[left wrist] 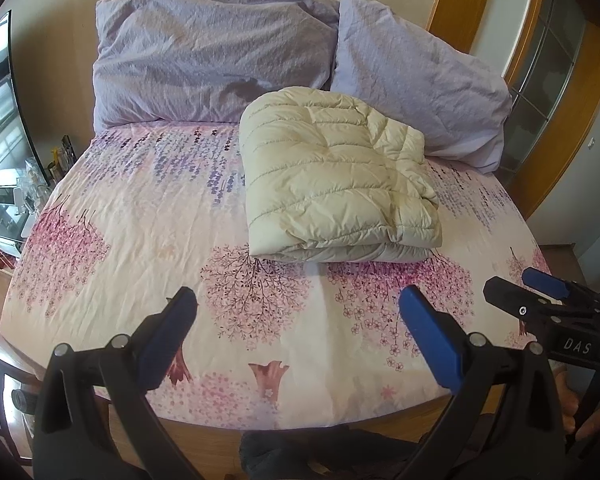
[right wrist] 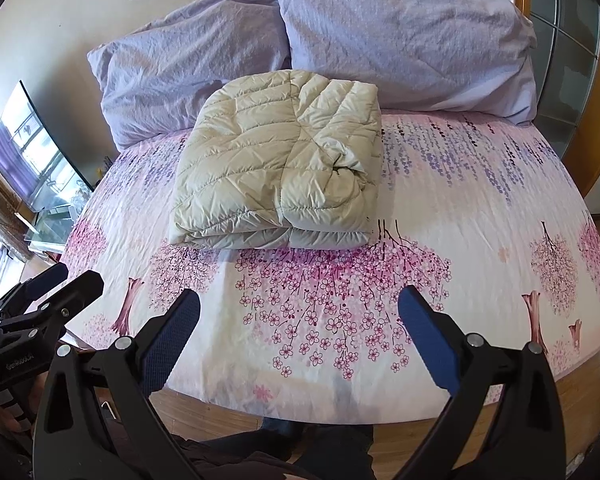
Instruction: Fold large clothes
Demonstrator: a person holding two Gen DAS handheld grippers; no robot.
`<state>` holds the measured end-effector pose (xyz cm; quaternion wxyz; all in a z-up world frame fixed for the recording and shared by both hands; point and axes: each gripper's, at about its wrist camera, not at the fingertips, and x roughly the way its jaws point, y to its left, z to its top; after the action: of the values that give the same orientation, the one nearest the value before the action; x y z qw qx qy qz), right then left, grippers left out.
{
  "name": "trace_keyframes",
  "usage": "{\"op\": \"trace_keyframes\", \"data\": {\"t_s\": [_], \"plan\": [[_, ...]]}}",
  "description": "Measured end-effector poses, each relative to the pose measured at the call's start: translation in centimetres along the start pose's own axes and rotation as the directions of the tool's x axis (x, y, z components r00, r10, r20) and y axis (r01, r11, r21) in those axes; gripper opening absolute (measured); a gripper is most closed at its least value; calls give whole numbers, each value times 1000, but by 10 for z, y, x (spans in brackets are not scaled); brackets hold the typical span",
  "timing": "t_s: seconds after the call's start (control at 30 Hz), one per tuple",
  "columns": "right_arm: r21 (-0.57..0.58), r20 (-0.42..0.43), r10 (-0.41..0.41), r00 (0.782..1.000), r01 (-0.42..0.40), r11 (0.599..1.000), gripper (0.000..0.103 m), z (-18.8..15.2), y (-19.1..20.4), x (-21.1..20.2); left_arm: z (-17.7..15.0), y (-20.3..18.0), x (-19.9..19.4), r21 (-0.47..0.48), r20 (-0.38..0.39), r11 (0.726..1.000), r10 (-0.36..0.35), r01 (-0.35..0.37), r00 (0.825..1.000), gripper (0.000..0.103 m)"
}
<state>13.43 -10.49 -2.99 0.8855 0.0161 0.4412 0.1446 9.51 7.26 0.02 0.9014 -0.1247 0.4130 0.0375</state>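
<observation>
A cream quilted puffer jacket (left wrist: pixel 336 176) lies folded into a thick rectangle on the bed, near the pillows; it also shows in the right wrist view (right wrist: pixel 278 164). My left gripper (left wrist: pixel 298 300) is open and empty, held over the bed's front edge, well short of the jacket. My right gripper (right wrist: pixel 300 300) is open and empty too, at about the same distance. The right gripper also shows at the right edge of the left wrist view (left wrist: pixel 540 296), and the left gripper at the left edge of the right wrist view (right wrist: pixel 56 288).
The bed has a floral pink and purple sheet (left wrist: pixel 140 216). Two lilac pillows (left wrist: pixel 204 56) (left wrist: pixel 416 84) lean at the head. A glass stand with a screen (left wrist: pixel 0 160) is left of the bed. A wooden frame (left wrist: pixel 556 92) is at the right.
</observation>
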Motion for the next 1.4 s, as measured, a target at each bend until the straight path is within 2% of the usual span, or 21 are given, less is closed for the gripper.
{"op": "trace_keyframes", "data": {"t_s": [0.77, 1.4], "plan": [[16, 7, 4, 1000, -4, 1000, 101, 1, -5, -3, 0, -3, 4, -19, -7, 999, -30, 30, 1000, 101], [18, 5, 3, 1000, -3, 1000, 101, 1, -4, -2, 0, -5, 5, -11, -8, 1000, -27, 27, 1000, 101]]}}
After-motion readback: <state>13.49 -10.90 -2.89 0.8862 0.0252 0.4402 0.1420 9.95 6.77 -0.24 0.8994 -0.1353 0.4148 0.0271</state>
